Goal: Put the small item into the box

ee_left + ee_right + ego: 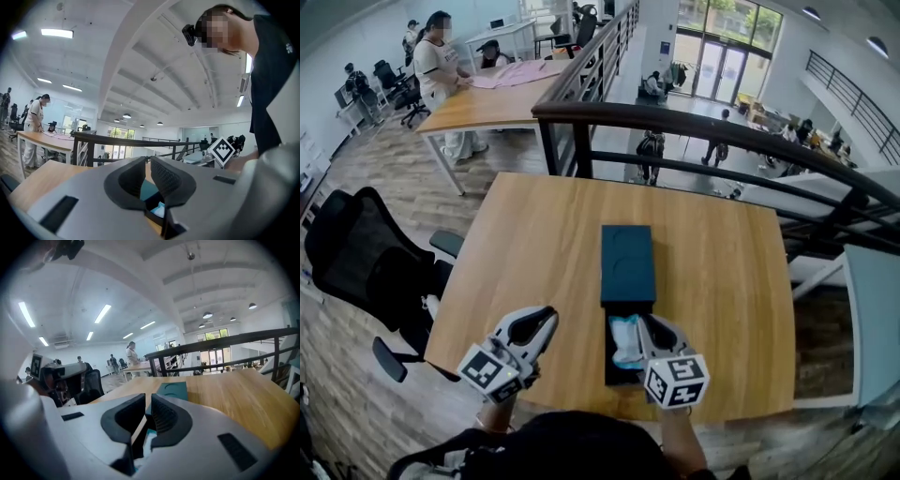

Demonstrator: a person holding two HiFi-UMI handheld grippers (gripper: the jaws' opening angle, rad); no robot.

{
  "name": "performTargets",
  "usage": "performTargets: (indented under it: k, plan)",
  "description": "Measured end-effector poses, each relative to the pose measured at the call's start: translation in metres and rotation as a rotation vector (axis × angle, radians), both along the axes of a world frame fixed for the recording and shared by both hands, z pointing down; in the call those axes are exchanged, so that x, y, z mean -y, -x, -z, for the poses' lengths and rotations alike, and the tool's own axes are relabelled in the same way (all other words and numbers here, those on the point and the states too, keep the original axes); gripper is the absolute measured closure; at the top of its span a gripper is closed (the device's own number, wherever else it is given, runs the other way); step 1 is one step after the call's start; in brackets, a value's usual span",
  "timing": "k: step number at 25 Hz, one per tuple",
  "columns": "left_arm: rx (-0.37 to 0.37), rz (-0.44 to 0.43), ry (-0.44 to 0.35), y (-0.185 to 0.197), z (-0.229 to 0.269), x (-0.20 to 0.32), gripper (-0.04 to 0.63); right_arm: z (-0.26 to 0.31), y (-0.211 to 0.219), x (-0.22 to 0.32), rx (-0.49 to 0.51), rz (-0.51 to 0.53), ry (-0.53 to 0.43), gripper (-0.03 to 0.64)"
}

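Head view: a light wooden surface (534,253) carries a dark teal rectangular box lid (627,262). The open black box tray (610,373) lies at the lid's near end. The small white and pale blue item (625,339) lies inside the tray. The left gripper (546,319) hangs over the near edge of the surface, to the left of the tray and apart from it. The right gripper (652,326) is above the tray's right side, just beside the item. A black office chair (366,262) stands to the left of the surface.

Left gripper view: the left gripper (147,161) has its black ribbed fingers (166,178) pressed almost together, with nothing between them. The teal lid (149,191) and a bit of the pale item (159,209) show below them.

Right gripper view: the right gripper (147,399) has its fingers (164,416) drawn together to a thin slit, pinching nothing. The teal lid (171,390) lies on the surface just beyond their tips.
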State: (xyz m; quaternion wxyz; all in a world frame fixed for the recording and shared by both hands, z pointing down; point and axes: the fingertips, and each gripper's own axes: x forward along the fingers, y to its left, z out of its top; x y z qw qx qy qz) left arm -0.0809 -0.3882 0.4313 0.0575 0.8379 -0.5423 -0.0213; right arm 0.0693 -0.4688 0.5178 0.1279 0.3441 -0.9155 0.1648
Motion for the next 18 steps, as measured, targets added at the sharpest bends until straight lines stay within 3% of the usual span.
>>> performTargets:
  k: [4,8,18]
  plan:
    - [-0.031,-0.036,-0.065,-0.009,0.021,0.002,0.572,0.042,0.0,-0.009,0.059,0.022,-0.068,0.57]
    - [0.027,-0.046,-0.032,-0.012,0.014,0.004,0.572,0.068,-0.002,-0.015,0.083,0.053,-0.13,0.572]
    - [0.035,-0.03,-0.02,-0.006,0.014,0.009,0.572,0.077,0.019,-0.03,0.075,0.137,-0.153,0.577]
